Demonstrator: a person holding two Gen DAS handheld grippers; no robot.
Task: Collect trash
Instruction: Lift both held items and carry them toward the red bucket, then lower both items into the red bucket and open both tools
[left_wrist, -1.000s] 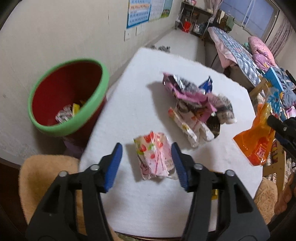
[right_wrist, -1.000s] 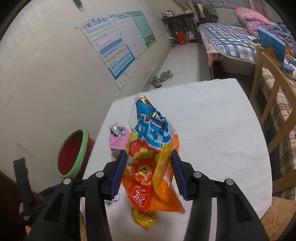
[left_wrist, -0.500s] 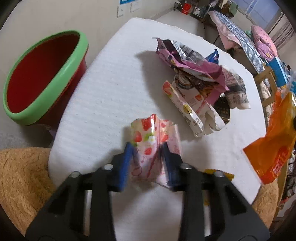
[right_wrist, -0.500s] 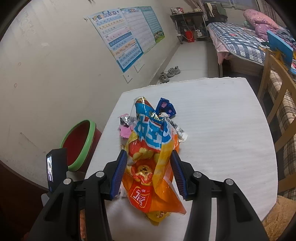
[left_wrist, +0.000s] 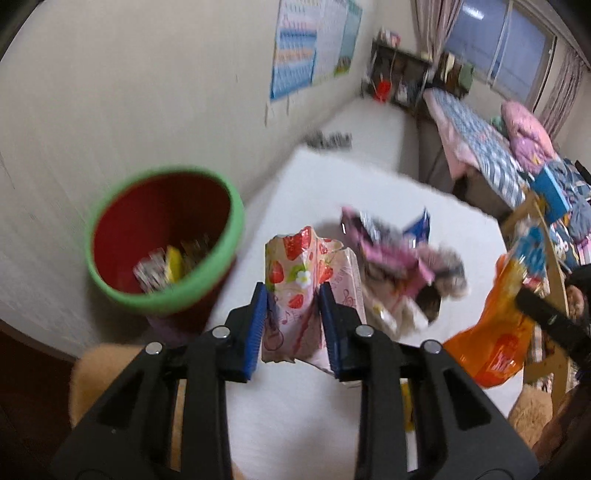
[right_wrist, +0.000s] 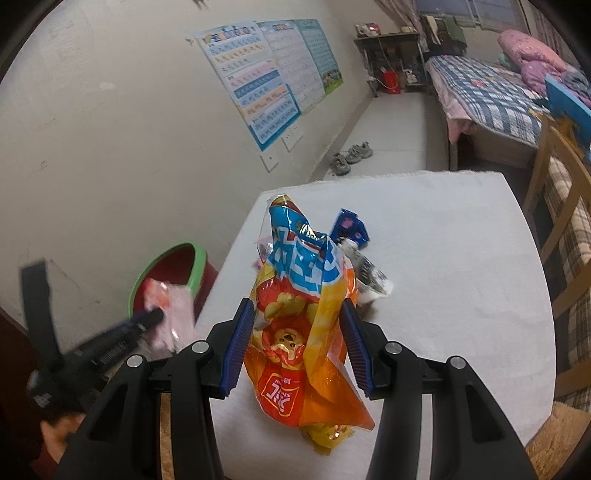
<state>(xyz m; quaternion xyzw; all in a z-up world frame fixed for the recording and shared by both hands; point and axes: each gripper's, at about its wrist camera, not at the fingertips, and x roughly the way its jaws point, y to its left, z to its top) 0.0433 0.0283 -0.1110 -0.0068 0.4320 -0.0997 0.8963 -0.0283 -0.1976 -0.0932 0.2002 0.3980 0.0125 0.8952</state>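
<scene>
Left wrist view
Left tool (left_wrist: 291, 314): jaws have just been closing; pads now pinch the strawberry wrapper (left_wrist: 301, 269), which stands up between them, lifted off the counter (left_wrist: 369, 192).
Bin (left_wrist: 162, 236): red with a green rim, beside the counter's left edge; a few wrappers lie in its bottom.
Pile (left_wrist: 399, 262): pink, blue and silver wrappers heaped on the counter, beyond and right of the held wrapper.
Orange bag (left_wrist: 495, 343): at the right edge, hanging from the right tool; blurred.

Right wrist view
Right tool (right_wrist: 297, 347): pads pressed on both sides of the orange bag (right_wrist: 303, 332), whose bottom hangs just over a yellow wrapper (right_wrist: 327, 435) on the counter (right_wrist: 461, 258).
Left tool (right_wrist: 155, 317): at lower left, blurred, holding the strawberry wrapper (right_wrist: 170, 314) in front of the bin (right_wrist: 177, 266).
Pile (right_wrist: 354, 236): a blue wrapper and a silver one show behind the orange bag.
</scene>
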